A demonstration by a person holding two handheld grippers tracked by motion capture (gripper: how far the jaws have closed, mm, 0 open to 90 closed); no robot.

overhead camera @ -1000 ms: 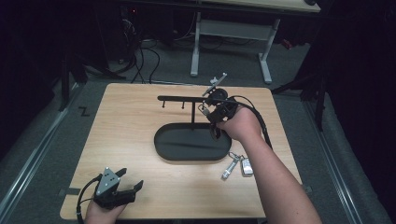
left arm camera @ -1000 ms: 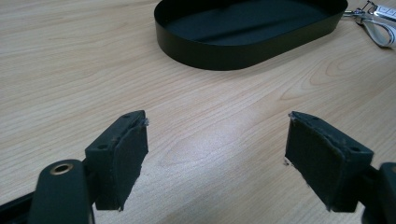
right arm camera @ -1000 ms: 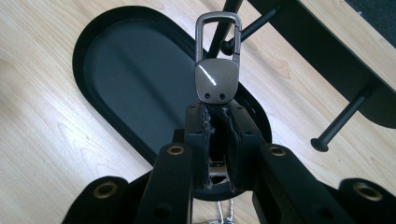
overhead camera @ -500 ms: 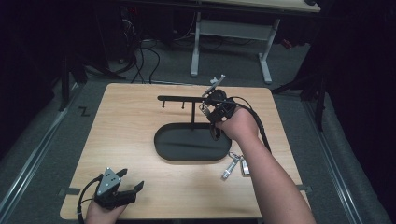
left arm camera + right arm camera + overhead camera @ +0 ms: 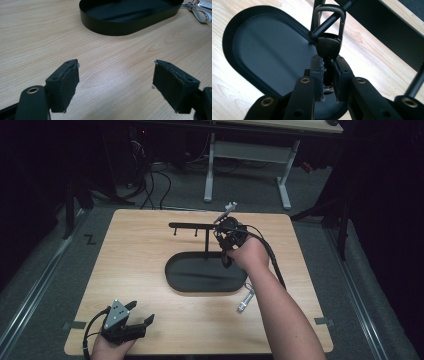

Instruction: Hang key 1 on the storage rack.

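1. I have the right gripper (image 5: 327,75) clenched on the dark body of a carabiner-style key clip (image 5: 328,40), whose metal loop is threaded over a peg of the black key stand (image 5: 197,226).

2. In the high view, the right gripper (image 5: 226,236) sits at the right end of the stand's crossbar, above the far-right rim of the stand's oval tray (image 5: 175,280).

3. The step in hand, as I judge it, is hanging the clip on the stand: the loop already circles the peg, yet the jaws grip the clip's body.

4. The next move calls for settling the clip so its loop rests fully on the peg, then spreading the jaws and backing the right gripper straight away from the stand without dragging the clip off.

5. The left gripper (image 5: 131,326) lies released, jaws wide apart with nothing between them, on the wooden table (image 5: 130,250) near its front-left corner, well apart from the stand's tray; its pads (image 5: 67,82) frame bare wood.

6. A second set of keys (image 5: 245,302) lies on the table just beside the tray's near-right rim, partly hidden under my right forearm (image 5: 280,320); I judge it the likely next pick.
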